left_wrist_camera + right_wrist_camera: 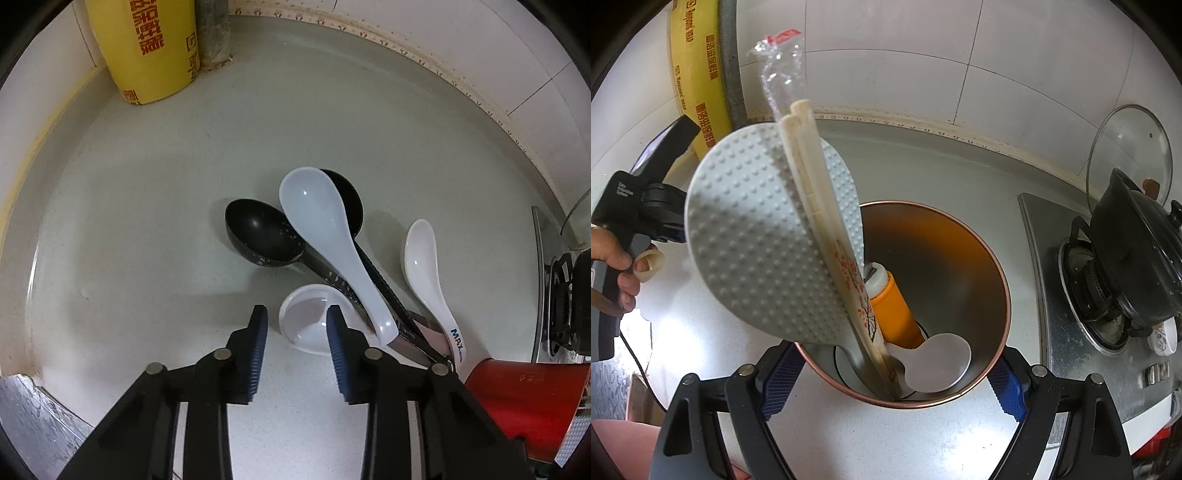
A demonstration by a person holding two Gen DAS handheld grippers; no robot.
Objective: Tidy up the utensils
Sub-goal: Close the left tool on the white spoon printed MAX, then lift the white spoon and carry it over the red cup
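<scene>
Pale speckled countertop [147,221] running into a white tiled wall [1015,55], gas hob [1071,295] off to the side, your left gripper [297,325] parted over loose spoons [325,236] with nothing clamped, your right gripper [894,384] clamped around the red-rimmed utensil pot [960,258].

Pale counter [166,221] has a pile of spoons [321,229] and ladles [262,232], a yellow roll [147,48] in the corner, red can [960,236], stove [1052,295].
</scene>
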